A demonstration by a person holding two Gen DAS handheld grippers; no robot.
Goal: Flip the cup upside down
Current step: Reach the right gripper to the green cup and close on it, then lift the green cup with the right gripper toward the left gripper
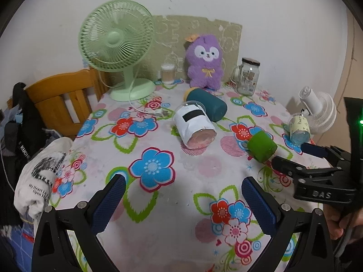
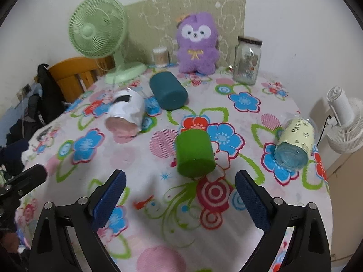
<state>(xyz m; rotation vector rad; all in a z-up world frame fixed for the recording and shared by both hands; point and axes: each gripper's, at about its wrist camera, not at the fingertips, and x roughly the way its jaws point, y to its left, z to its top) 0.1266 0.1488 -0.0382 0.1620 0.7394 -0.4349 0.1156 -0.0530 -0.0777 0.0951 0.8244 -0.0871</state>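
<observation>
Several cups lie on their sides on the flowered tablecloth [image 2: 158, 215]. A green cup [image 2: 194, 153] lies just ahead of my right gripper [image 2: 180, 189], base toward me; it also shows in the left wrist view [image 1: 261, 146]. A white paper-wrapped cup [image 1: 195, 123] [image 2: 127, 115], a teal cup [image 1: 207, 104] [image 2: 169, 93] and a clear cup with a cream label [image 2: 295, 144] [image 1: 299, 128] lie around it. My left gripper [image 1: 183, 189] is open and empty over bare cloth. My right gripper is open and empty, and shows at the right of the left wrist view [image 1: 292, 156].
At the back stand a green desk fan [image 1: 118, 45], a purple plush toy [image 1: 205, 62], a glass jar [image 1: 247, 76] and a cotton swab tub [image 1: 168, 73]. A white fan [image 2: 344, 124] sits off the right edge. A wooden chair [image 1: 63, 99] with clothes is left.
</observation>
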